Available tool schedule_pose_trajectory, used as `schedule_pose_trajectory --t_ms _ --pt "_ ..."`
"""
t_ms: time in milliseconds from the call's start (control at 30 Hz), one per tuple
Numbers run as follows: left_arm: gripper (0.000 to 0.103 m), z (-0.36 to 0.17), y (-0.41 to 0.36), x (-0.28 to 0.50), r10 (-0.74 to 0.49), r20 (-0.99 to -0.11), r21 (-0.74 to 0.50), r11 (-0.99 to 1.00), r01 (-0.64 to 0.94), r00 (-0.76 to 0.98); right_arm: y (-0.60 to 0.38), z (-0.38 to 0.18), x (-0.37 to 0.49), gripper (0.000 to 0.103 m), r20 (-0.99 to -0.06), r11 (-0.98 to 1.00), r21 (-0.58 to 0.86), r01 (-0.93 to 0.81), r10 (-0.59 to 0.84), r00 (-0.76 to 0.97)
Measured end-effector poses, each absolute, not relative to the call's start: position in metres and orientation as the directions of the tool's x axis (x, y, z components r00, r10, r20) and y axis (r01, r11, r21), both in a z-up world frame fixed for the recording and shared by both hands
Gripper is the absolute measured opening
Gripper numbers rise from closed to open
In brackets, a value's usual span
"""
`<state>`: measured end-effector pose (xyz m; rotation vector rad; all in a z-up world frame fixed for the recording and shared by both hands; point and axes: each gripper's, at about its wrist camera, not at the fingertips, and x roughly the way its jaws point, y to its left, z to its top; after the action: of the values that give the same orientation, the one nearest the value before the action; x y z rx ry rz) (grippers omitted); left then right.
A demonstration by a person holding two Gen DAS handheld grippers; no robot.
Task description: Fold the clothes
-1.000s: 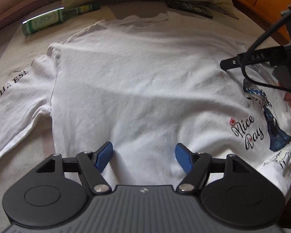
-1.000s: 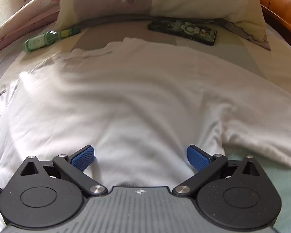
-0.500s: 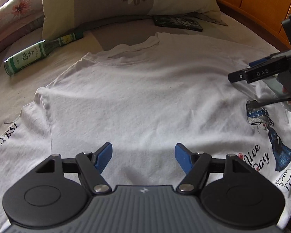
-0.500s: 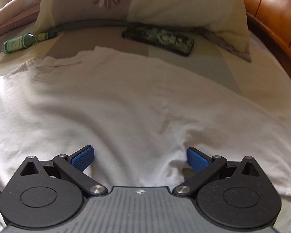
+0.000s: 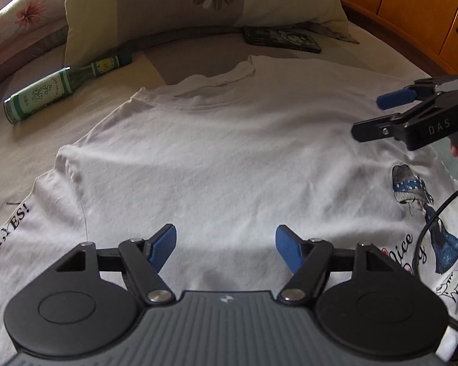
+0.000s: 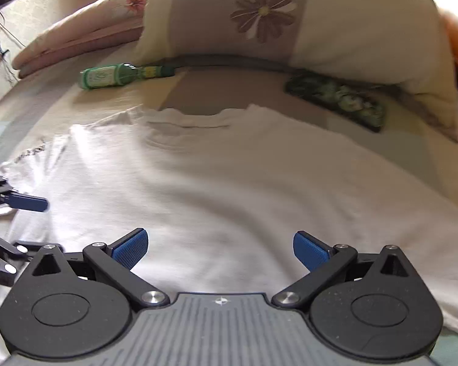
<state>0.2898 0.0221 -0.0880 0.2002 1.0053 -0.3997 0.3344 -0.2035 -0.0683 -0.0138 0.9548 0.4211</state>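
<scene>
One white shirt point(image 5: 216, 158) lies spread flat on the bed point(image 5: 12, 164), collar toward one flowered pillow point(image 5: 198, 3). One green bottle point(image 5: 58, 88) and one dark phone point(image 5: 282, 40) lie beyond it. Left claw point(image 5: 226, 248) and right claw point(image 6: 220, 250) both hang wide, holding nothing, over the shirt.

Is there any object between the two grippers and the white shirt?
Nothing visible. The left gripper and right gripper hang directly over the white shirt, jaws open. The green bottle lies beyond it.
</scene>
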Motion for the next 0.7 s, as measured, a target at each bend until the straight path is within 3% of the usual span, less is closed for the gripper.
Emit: schedule_pose_trajectory --t_ms 67,333,567,700 --pt "0.072 -0.097 0.025 0.282 -0.216 -0.872 -0.016 0.909 0.416 0.439 -0.193 -0.086 0.335 0.103 -0.83 0.91 0.253 -0.329 0.379 0.41" --pt "0.075 -0.094 0.057 0.222 -0.181 -0.913 -0.038 0.93 0.367 0.365 -0.185 -0.09 0.244 0.103 -0.878 0.893 0.167 -0.417 0.327 0.349" --pt "0.075 -0.09 0.052 0.278 -0.179 -0.833 -0.002 0.947 0.322 0.523 -0.193 -0.077 0.266 0.103 -0.861 0.921 0.086 -0.38 0.261 0.437" --pt "0.075 -0.099 0.056 0.299 -0.181 -0.839 -0.033 0.958 0.284 0.513 -0.2 -0.083 0.279 0.103 -0.866 0.936 0.076 -0.343 0.232 0.443"
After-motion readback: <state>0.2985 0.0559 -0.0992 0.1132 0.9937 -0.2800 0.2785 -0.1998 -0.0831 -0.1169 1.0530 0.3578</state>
